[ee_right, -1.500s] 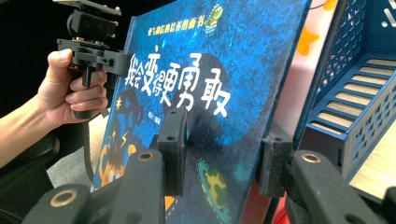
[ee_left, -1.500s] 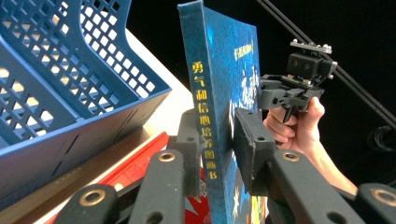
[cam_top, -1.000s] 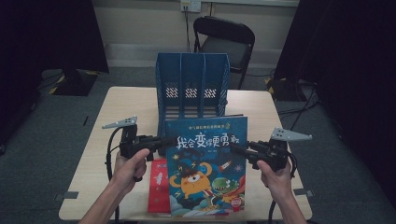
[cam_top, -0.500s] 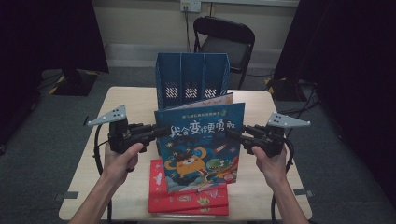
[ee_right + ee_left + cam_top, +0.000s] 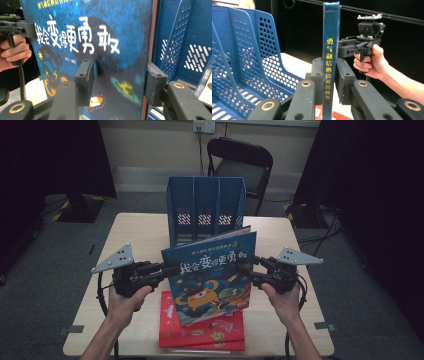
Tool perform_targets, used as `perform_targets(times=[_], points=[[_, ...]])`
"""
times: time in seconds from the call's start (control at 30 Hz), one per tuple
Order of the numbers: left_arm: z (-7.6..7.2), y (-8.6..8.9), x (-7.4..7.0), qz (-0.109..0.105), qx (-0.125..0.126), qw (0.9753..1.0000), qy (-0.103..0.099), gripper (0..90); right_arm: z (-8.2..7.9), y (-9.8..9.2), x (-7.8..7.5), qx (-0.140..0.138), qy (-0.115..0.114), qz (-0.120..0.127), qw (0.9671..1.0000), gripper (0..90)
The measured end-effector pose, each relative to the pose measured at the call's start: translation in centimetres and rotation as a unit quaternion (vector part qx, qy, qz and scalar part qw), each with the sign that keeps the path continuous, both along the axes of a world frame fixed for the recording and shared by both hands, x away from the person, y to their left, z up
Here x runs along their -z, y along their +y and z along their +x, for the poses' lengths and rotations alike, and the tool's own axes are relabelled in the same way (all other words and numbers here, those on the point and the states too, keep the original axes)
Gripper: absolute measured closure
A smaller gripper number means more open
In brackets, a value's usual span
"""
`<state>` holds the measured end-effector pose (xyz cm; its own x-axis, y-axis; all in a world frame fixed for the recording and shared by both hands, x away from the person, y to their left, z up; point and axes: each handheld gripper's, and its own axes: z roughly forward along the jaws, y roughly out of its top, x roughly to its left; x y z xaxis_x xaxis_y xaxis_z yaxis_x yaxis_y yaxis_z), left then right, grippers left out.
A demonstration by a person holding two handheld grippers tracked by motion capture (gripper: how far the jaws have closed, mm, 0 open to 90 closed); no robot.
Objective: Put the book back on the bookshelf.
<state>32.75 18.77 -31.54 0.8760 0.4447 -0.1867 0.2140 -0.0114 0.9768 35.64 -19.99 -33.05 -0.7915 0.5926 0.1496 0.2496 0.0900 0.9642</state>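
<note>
Left claw (image 5: 325, 75) is pinching the blue book (image 5: 212, 272) by its spine while the right claw (image 5: 117, 82), spread, is straddling its opposite edge, above the table's (image 5: 140, 227) middle; keeping it upright should ease entry into the blue rack (image 5: 206, 210).
</note>
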Motion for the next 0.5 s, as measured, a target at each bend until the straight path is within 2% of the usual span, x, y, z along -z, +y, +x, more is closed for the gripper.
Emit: perform_targets(times=[0.17, 0.27, 0.4, 0.5], points=[[-0.1, 0.1, 0.1, -0.001, 0.0, 1.0, 0.005, 81.5, 0.1, -0.8, 1.3, 0.019, 0.013, 0.0, 0.9997, 36.8], [-0.2, 0.3, 0.1, 0.003, -0.004, 0.9999, 0.009, 81.7, 0.7, -0.9, 2.2, 0.017, 0.02, -0.005, 0.9996, 31.3], [-0.5, 0.2, 0.0, 0.007, 0.006, 0.9999, 0.005, 81.7, 1.9, -0.2, 3.2, -0.002, 0.027, -0.014, 0.9995, 24.3], [-0.9, 0.0, -0.1, 0.011, 0.008, 0.9999, 0.0, 81.7, 2.5, 0.6, 3.5, -0.026, 0.032, -0.011, 0.9991, 23.1]])
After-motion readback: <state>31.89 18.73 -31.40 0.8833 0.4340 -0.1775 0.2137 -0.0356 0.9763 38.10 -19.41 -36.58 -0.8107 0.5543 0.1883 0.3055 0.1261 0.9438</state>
